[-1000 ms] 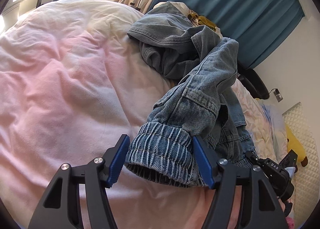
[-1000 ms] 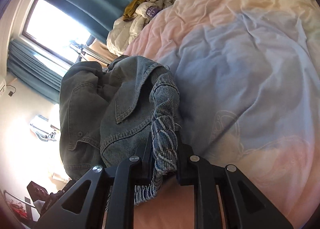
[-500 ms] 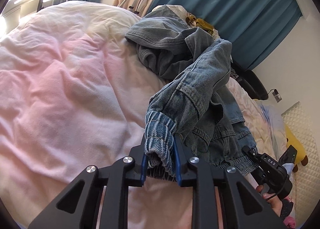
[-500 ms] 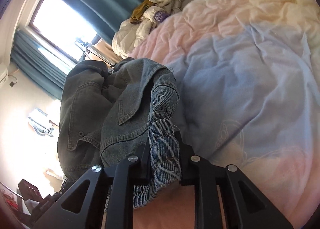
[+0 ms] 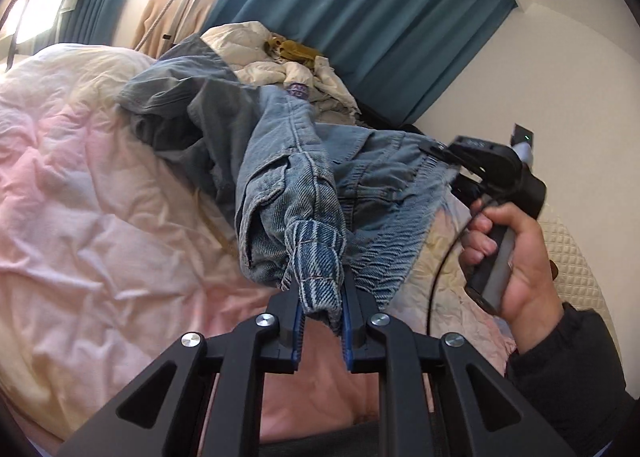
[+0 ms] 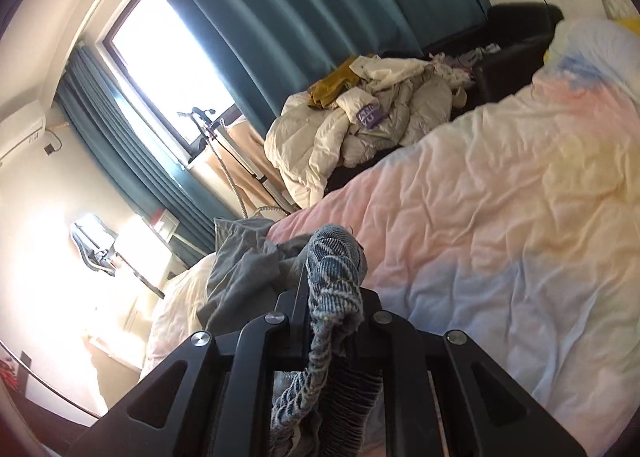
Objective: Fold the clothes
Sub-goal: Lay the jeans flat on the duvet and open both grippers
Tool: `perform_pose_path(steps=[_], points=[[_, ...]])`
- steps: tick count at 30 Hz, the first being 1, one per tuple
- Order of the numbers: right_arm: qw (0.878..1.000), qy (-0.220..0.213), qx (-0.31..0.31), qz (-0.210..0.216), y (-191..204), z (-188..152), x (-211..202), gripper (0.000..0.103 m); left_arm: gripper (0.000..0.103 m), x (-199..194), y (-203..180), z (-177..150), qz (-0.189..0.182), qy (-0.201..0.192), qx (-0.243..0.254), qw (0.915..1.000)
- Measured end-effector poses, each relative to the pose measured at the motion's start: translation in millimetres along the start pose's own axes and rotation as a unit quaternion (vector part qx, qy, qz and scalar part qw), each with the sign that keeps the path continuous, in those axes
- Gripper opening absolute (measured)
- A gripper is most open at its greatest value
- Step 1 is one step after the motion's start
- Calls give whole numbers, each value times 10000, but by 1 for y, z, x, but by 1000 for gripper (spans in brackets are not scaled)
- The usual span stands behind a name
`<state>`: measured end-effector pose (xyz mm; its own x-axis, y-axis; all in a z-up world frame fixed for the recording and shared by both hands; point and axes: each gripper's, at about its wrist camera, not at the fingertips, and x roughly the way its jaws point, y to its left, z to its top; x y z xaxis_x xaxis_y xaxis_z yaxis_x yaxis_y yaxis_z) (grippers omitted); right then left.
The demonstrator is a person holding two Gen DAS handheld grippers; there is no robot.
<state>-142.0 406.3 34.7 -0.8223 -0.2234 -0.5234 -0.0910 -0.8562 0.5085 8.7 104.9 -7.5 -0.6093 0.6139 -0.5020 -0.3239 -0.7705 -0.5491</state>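
A blue denim jacket [image 5: 288, 185] hangs above the pink and white duvet [image 5: 80, 217]. My left gripper [image 5: 320, 297] is shut on its ribbed hem. My right gripper [image 6: 334, 297] is shut on another part of the same ribbed hem [image 6: 336, 269]; it also shows in the left wrist view [image 5: 496, 173], held in a hand to the right, with the hem stretched between the two grippers. A darker grey denim garment [image 5: 180, 105] lies bunched behind the jacket on the bed, and shows in the right wrist view [image 6: 244, 265].
A heap of cream clothing with a mustard piece [image 6: 360, 121] lies beyond the bed by teal curtains [image 6: 320, 17]. A garment steamer stand [image 6: 224, 153] is by the window. A black chair [image 6: 516, 45] stands near the wall. The duvet [image 6: 500, 217] spreads wide to the right.
Both grippers have lifted the jacket's hem off the bed and pulled it apart. The right gripper has come up close beside the left. One second ago my left gripper was open; it closed on the hem.
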Motion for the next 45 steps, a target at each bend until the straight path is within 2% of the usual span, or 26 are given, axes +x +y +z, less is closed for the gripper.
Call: perform_pose_path(steps=[6,9,15,19,23,28,30,34,36,37,41,43,45], points=[[9962,-164,-709,-482,4,73,-8,10,15,41,-91,6,-468,-110,373,9981],[9934,-278,-861,-705,-2,105,-9,10,15,71,-118,19,-632,-148,403,9971],[9833,-572,-1257,-1181,-37,165,17,10,16,148,-149,31,-593,-644,363,9955],[9840,-379,-1198,-1265,-99,163,76,10,16,223,-154,24,-510,-590,569,9953],[9842,-184,-1137,-1348,-162,161,134,11,16,298,-144,9,-374,-221,705,9966],[9851,58,-950,-1432,-237,152,202,11,18,355,-130,-14,-239,16,984,9949],[9857,191,-888,-1416,-259,141,223,11,18,365,-127,-18,-230,64,1021,9945],[9883,230,-822,-1266,-276,128,238,14,22,367,-129,-19,-173,45,1169,9930],[9909,147,-696,-1144,-277,131,230,18,25,365,-134,-19,-105,42,1256,9920],[9907,139,-720,-1144,-272,131,221,21,32,363,-136,-19,-53,49,1309,9914],[9899,109,-822,-1147,-248,131,185,29,44,354,-139,-12,71,254,1490,9885],[9895,94,-874,-1149,-237,130,167,33,48,342,-139,-9,68,362,1611,9863],[9890,79,-925,-1150,-225,130,149,35,53,320,-140,-7,169,241,1764,9839]])
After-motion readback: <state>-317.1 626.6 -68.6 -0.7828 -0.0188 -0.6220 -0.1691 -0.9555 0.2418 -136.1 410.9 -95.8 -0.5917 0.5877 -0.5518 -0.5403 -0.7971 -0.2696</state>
